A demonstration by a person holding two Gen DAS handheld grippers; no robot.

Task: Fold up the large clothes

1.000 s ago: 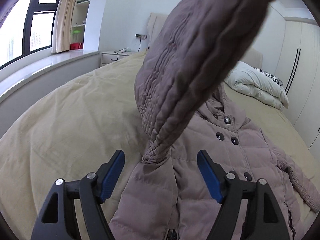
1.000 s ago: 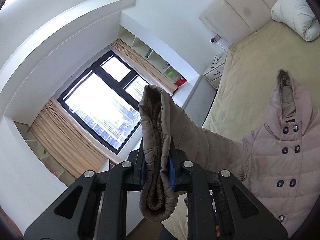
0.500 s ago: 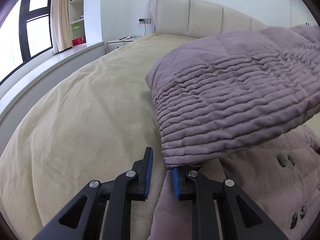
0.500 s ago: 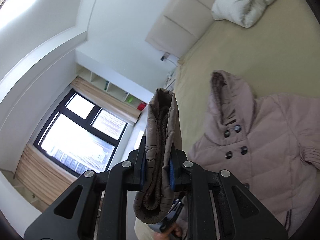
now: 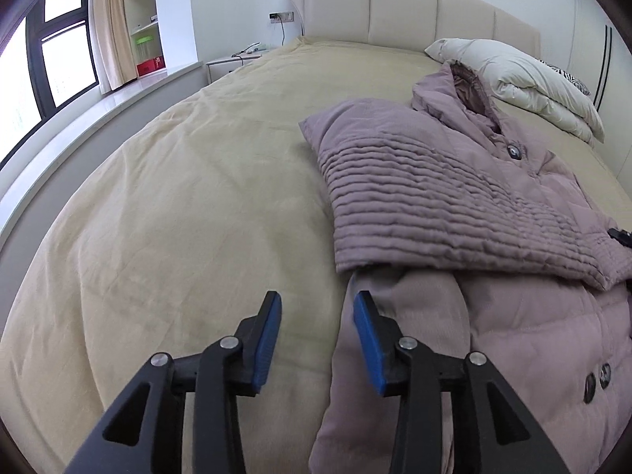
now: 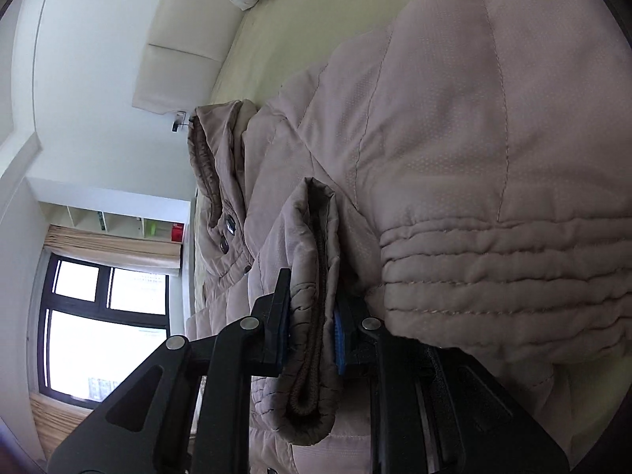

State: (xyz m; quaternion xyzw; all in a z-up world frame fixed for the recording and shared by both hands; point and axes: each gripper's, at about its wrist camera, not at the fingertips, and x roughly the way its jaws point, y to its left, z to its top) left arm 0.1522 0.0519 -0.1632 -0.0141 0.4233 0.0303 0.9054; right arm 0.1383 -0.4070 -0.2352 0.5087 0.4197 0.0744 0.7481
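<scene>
A mauve hooded puffer coat (image 5: 533,335) lies front-up on the beige bed (image 5: 177,197). One sleeve (image 5: 434,205) is folded across its chest. My left gripper (image 5: 318,300) hovers low at the coat's left edge. Its jaws are opening with nothing between them, and the right finger (image 5: 367,328) is over the coat's border. In the right wrist view my right gripper (image 6: 314,308) is shut on the sleeve cuff (image 6: 312,355), low over the coat body (image 6: 474,118). The hood (image 6: 213,150) and its buttons lie just beyond.
A white rolled duvet (image 5: 513,75) lies by the padded headboard (image 5: 395,12). A nightstand (image 5: 233,65), a window sill and shelves run along the bed's left side. The bed cover left of the coat is bare.
The sleeve swung down from high above the bed and now lies across the coat. My right gripper sank with the cuff in it. The left jaws narrowed, then widened again.
</scene>
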